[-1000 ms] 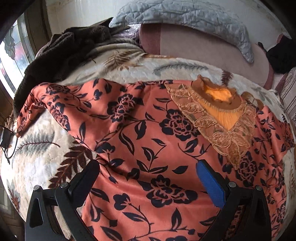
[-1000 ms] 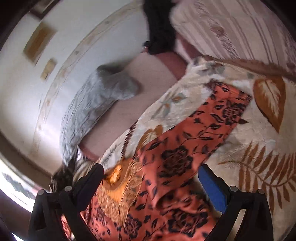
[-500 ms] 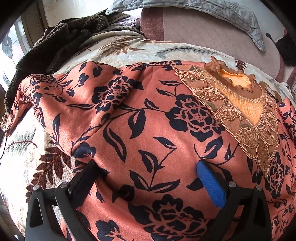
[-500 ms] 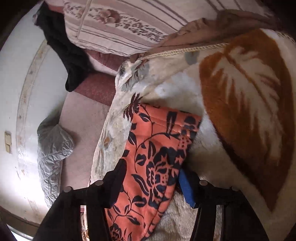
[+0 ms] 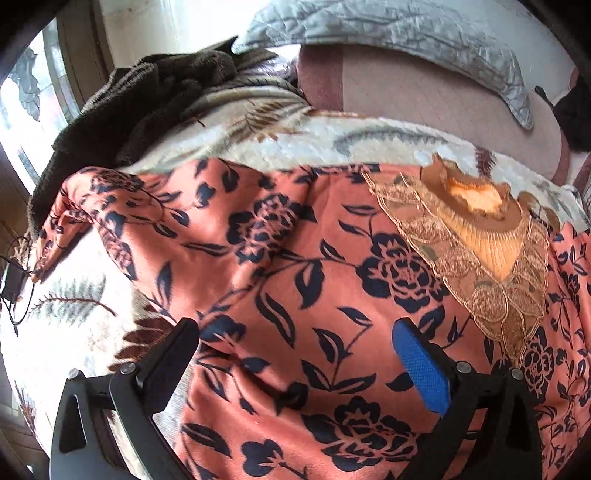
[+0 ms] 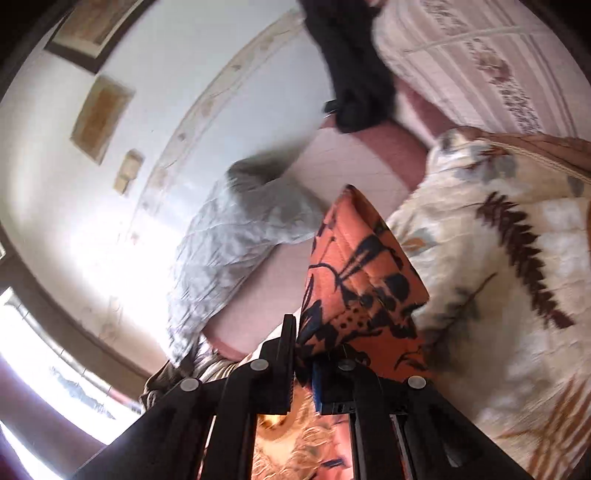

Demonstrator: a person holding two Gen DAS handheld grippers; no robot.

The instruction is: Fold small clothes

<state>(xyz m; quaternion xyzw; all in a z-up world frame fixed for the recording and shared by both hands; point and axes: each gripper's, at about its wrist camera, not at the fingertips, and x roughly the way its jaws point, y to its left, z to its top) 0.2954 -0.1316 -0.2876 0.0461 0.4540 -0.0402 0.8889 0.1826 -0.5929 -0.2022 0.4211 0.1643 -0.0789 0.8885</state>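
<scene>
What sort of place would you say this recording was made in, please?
Most likely a bedroom at home: the floral garment lies on a leaf-print blanket, with a grey quilted pillow and a striped pillow nearby.

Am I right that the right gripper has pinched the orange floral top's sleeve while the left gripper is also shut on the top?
Not quite. The left gripper is open over the orange floral top, as the left wrist view shows. The right gripper has just closed on the sleeve.
</scene>
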